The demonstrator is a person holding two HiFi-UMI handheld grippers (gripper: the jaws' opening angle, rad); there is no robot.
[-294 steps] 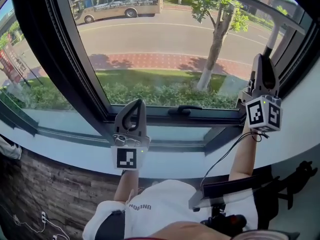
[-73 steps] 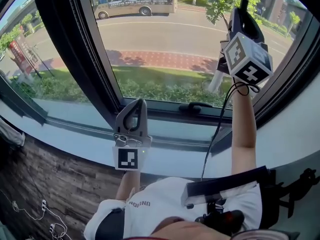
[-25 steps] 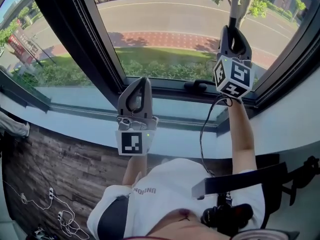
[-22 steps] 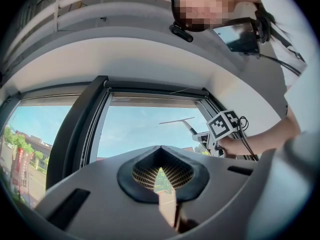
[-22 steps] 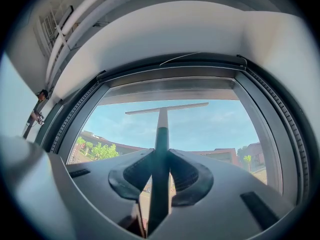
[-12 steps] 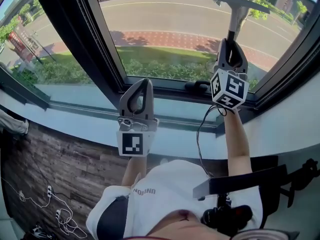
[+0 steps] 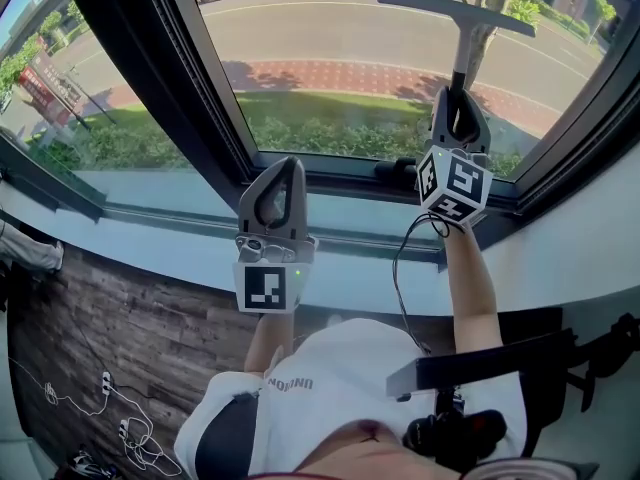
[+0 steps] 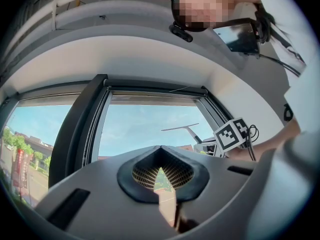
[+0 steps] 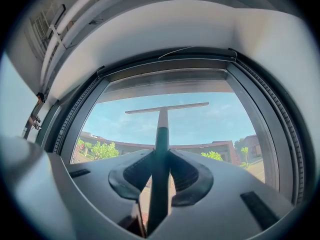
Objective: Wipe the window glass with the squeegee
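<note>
The squeegee [image 7: 459,38] stands upright against the window glass [image 7: 330,78], its long dark blade [image 7: 455,10] lying across the pane near the top of the head view. My right gripper [image 7: 458,103] is shut on the squeegee's handle, just above the lower window frame. In the right gripper view the handle [image 9: 160,149] runs straight up between the pads to the blade [image 9: 167,107]. My left gripper [image 7: 281,165] is shut and empty, held in front of the sill left of centre. Its tips [image 8: 161,150] meet with nothing between them.
A thick dark mullion [image 7: 170,78] bounds the pane on the left. A black window handle [image 7: 398,172] sits on the lower frame beside the right gripper. The white sill [image 7: 150,238] runs below. Cables [image 7: 90,408] lie on the wooden floor at the lower left.
The right gripper has come down the pane with the squeegee, and the blade now sits lower in the head view. The left gripper has stayed where it was.
</note>
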